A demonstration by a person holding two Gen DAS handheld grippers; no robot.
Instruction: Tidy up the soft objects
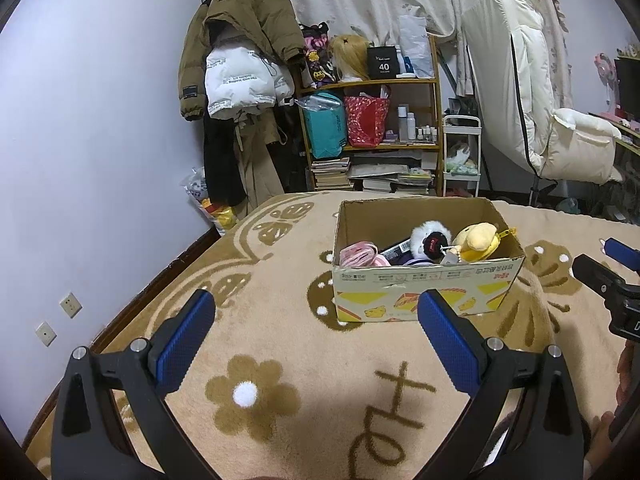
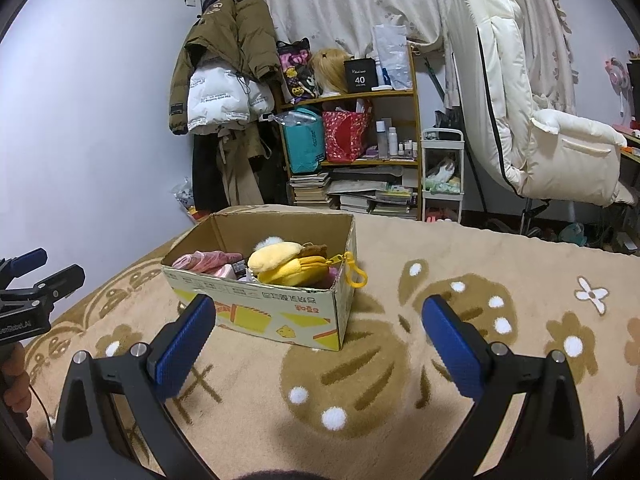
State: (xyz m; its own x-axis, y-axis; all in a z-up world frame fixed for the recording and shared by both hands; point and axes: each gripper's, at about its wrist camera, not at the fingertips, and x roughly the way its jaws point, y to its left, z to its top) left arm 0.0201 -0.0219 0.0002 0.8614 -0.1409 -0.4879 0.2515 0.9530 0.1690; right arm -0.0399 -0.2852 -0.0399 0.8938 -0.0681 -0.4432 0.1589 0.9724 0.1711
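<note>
A cardboard box (image 1: 424, 292) stands on the beige blanket (image 1: 280, 340); it also shows in the right wrist view (image 2: 280, 312). Inside lie a yellow plush (image 1: 478, 240) (image 2: 280, 264), a white and black furry toy (image 1: 432, 240), and pink soft items (image 1: 358, 254) (image 2: 208, 261). A yellow clip (image 2: 354, 274) hangs over the box's right wall. My left gripper (image 1: 316, 308) is open and empty, in front of the box. My right gripper (image 2: 318, 312) is open and empty, in front of the box's right corner. Each gripper shows at the edge of the other's view (image 1: 612, 276) (image 2: 36, 280).
Beyond the bed stand a wooden shelf (image 1: 372, 120) with bags, bottles and books, hanging jackets (image 1: 236, 60), a small white cart (image 1: 462, 156) and a white padded chair (image 1: 532, 92). A lilac wall (image 1: 80, 140) runs along the left.
</note>
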